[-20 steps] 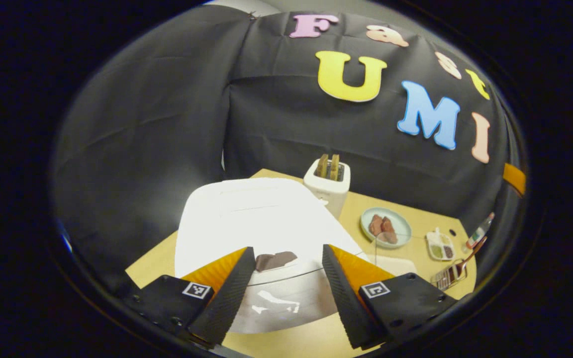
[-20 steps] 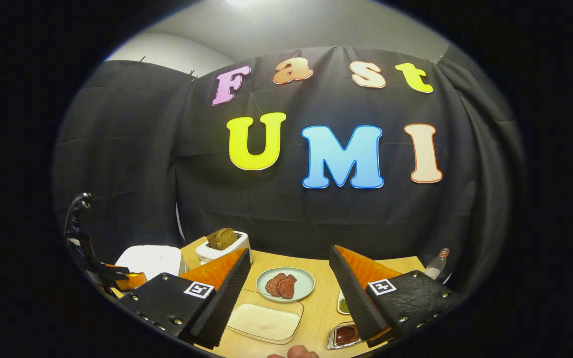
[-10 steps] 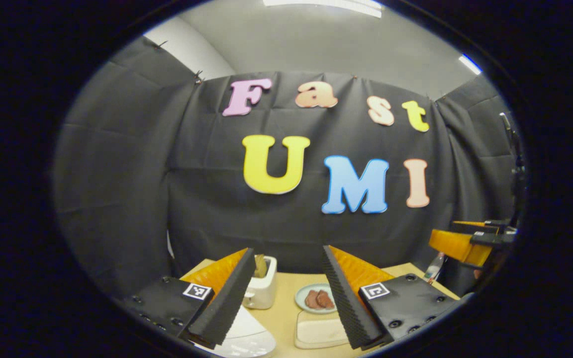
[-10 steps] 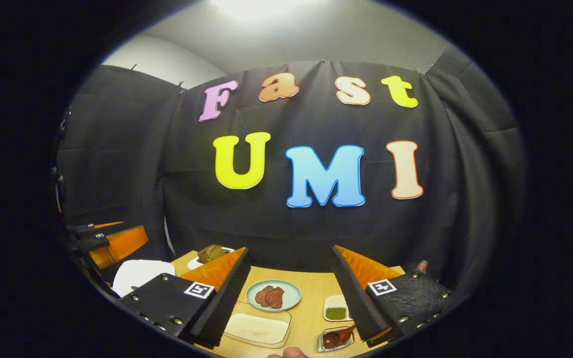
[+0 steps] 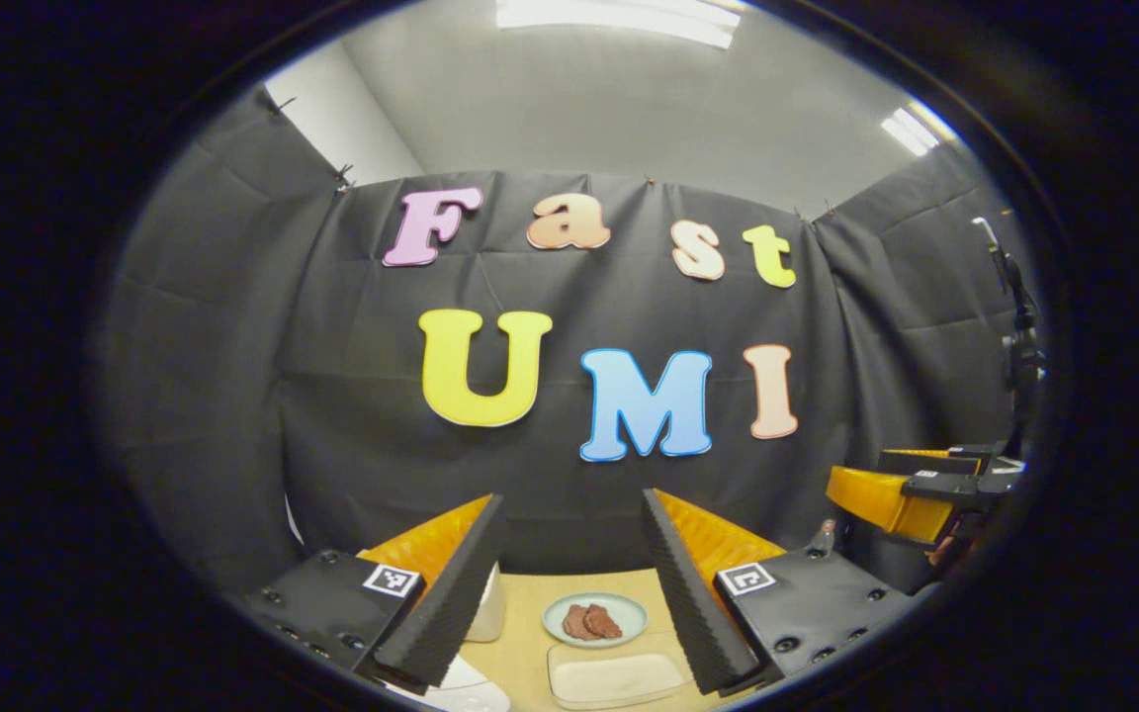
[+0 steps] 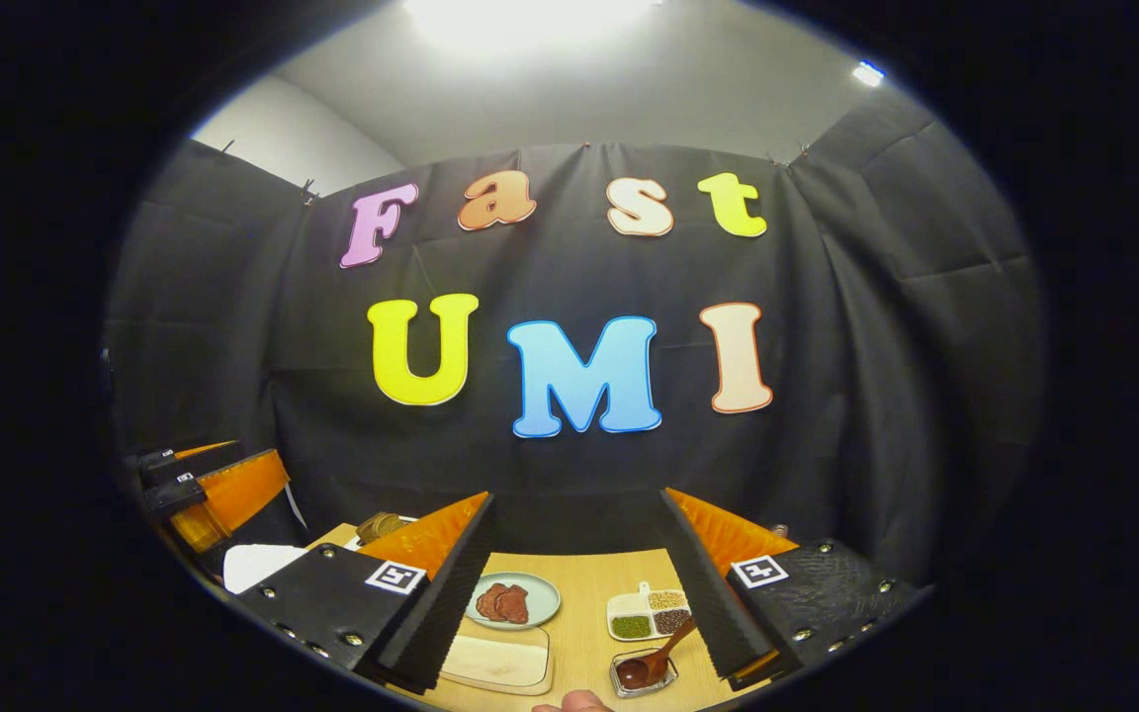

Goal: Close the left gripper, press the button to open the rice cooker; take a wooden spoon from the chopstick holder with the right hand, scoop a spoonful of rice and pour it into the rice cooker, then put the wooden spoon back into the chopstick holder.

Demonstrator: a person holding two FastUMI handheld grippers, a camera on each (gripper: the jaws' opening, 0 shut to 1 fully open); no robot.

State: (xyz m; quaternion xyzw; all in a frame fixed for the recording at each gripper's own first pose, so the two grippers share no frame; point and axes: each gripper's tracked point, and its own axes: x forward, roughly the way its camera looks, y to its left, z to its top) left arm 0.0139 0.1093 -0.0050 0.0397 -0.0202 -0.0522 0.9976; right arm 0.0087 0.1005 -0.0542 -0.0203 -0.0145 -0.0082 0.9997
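Rice cooker [image 5: 461, 687] sits at the near left table [image 5: 530, 633] edge, beside the left gripper [image 5: 565, 583], jaws spread, empty. Right gripper [image 6: 574, 583] likewise gapes above the wooden spoon [image 6: 663, 658] in its holder [image 6: 641, 674].

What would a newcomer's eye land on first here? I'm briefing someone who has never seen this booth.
Probably the right gripper, open and empty above the wooden table. Between its fingers sit a plate of meat slices and a divided dish of beans, with a wooden spoon in a small container nearer the camera. The left gripper is open too.
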